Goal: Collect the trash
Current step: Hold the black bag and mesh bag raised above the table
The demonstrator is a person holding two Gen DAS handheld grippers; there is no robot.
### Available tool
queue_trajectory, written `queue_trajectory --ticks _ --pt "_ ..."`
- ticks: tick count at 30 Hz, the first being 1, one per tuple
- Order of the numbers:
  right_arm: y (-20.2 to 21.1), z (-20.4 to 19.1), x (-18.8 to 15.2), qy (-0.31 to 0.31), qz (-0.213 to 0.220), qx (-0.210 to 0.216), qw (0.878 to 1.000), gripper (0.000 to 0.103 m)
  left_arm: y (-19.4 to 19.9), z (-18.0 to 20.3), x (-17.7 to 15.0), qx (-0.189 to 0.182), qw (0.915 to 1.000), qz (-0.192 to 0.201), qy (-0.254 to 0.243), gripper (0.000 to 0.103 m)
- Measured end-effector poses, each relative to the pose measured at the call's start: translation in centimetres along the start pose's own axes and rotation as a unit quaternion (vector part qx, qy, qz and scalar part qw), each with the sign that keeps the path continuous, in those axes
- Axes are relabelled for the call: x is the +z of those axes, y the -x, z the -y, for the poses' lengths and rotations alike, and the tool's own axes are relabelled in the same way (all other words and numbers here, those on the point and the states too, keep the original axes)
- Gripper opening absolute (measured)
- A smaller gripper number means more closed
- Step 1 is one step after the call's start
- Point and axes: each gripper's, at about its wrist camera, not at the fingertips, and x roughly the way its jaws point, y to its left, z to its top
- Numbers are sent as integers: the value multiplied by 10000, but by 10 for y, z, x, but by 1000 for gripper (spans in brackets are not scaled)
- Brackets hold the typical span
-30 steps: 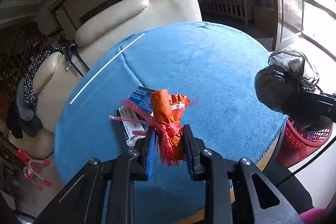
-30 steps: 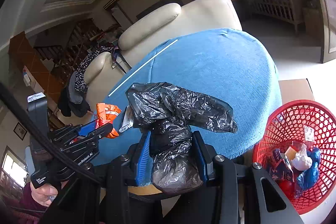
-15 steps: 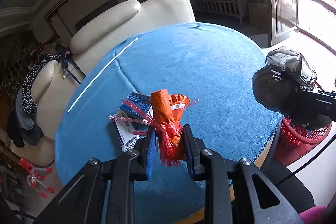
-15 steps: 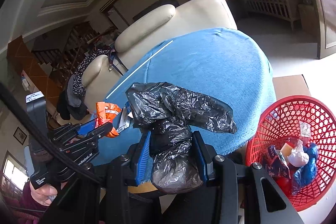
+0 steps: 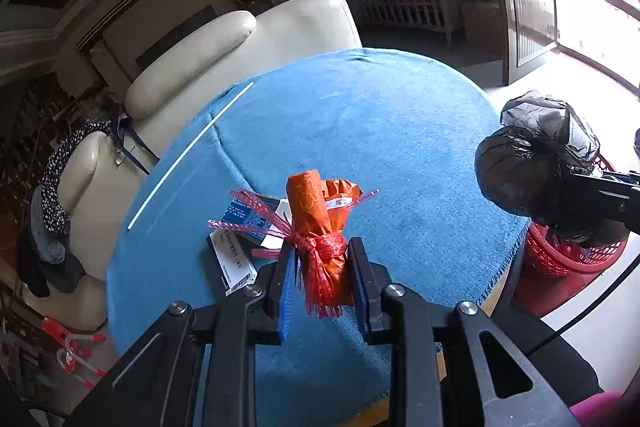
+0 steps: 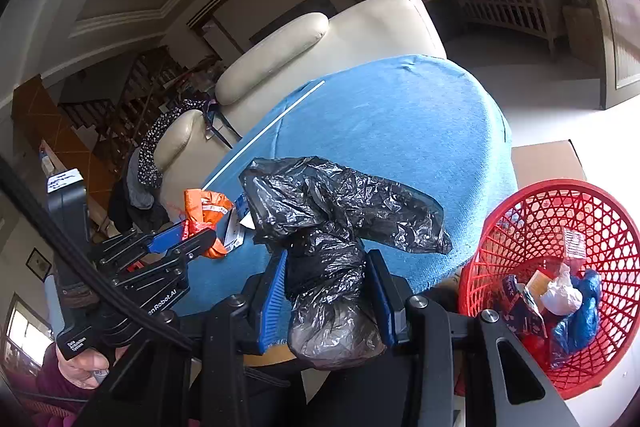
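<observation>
**Both hand-held grippers loaded, basket part-filled**

Red mesh basket (image 6: 576, 223) sits at lower right of the right wrist view, off the worktop edge, on the floor just beside a cardboard sheet (image 6: 544, 159). Inside, low in the basket: white crumpled wrap (image 6: 562, 295), blue plastic piece (image 6: 580, 323), dark printed packet (image 6: 520, 311), small orange-and-white carton (image 6: 538, 281), plus a labelled box (image 6: 574, 241) against the far wall. In the left wrist view only a bit of the basket shows at right, mostly hidden.

Right hand-held gripper (image 6: 328, 291) – narrow, clamped on a black plastic bag (image 6: 332, 211); bag bulges below the pads and spreads above them, over the near edge of the blue cloth-covered worktop (image 6: 400, 131). Gripper tilts down, bottom centre of frame.

Left hand-held gripper (image 5: 322, 267) – narrow, pads pressed on an orange wrapper bundle (image 5: 316, 215) tied w/ red mesh netting (image 5: 326, 247), held upright above the worktop. Behind it, lying on the cloth: blue card (image 5: 244, 219) and a white barcode label (image 5: 234, 259). A long white stick (image 5: 188, 157) lies along the cloth's left edge. Person's hand (image 6: 80, 367) grips the left handle, lower left of the right wrist view.
</observation>
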Motion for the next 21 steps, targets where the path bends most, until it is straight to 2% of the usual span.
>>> queue_trajectory --ticks 21 --pt "6 5 -4 -216 90 -91 9997 42 0 22 12 -60 9992 108 -374 27"
